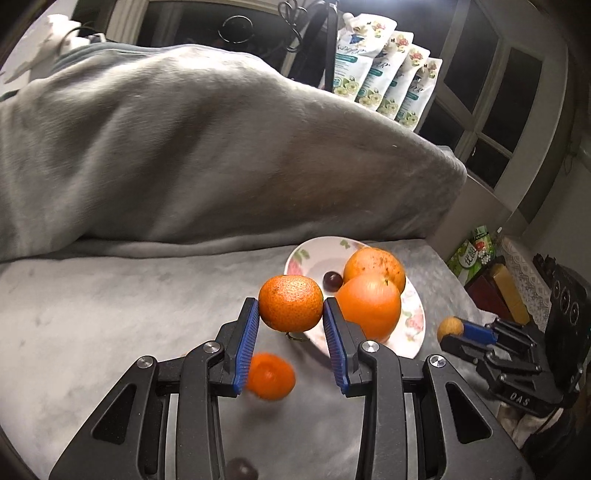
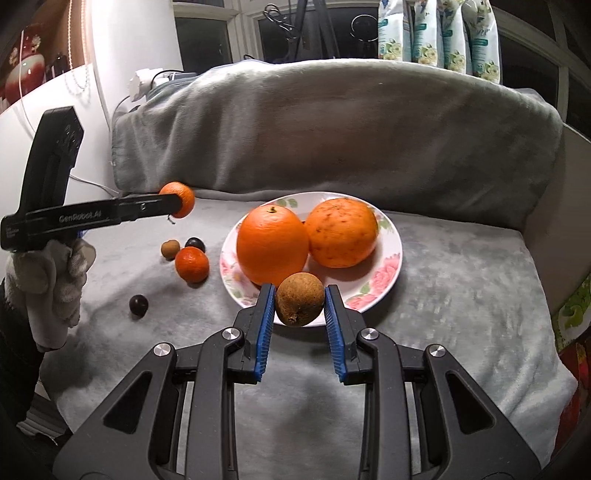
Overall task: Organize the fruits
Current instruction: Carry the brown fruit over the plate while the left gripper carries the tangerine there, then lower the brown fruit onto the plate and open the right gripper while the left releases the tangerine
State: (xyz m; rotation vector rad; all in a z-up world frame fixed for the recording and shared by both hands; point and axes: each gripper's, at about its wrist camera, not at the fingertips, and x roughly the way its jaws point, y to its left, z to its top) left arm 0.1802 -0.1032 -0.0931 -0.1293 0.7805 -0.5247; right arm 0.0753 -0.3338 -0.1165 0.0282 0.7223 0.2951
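My left gripper (image 1: 290, 301) is shut on a small tangerine (image 1: 288, 314), lifted just left of the floral plate (image 1: 306, 254). The plate holds two big oranges (image 1: 369, 306) (image 1: 375, 264) and a dark grape (image 1: 332, 280). My right gripper (image 2: 300, 291) is shut on a brown longan (image 2: 299, 304) over the plate's near rim (image 2: 391, 243). In the right wrist view the left gripper (image 2: 177, 203) shows at the left with its tangerine (image 2: 184, 195). On the blanket lie another tangerine (image 2: 191, 264), a longan (image 2: 170, 249) and two dark grapes (image 2: 194, 243) (image 2: 139, 305).
A grey blanket (image 2: 443, 288) covers the surface, with a tall blanket-covered bulge (image 2: 332, 129) behind the plate. Flowered pouches (image 2: 439, 33) stand by the window behind. Boxes (image 1: 495, 284) sit past the right edge. A gloved hand (image 2: 55, 273) holds the left gripper.
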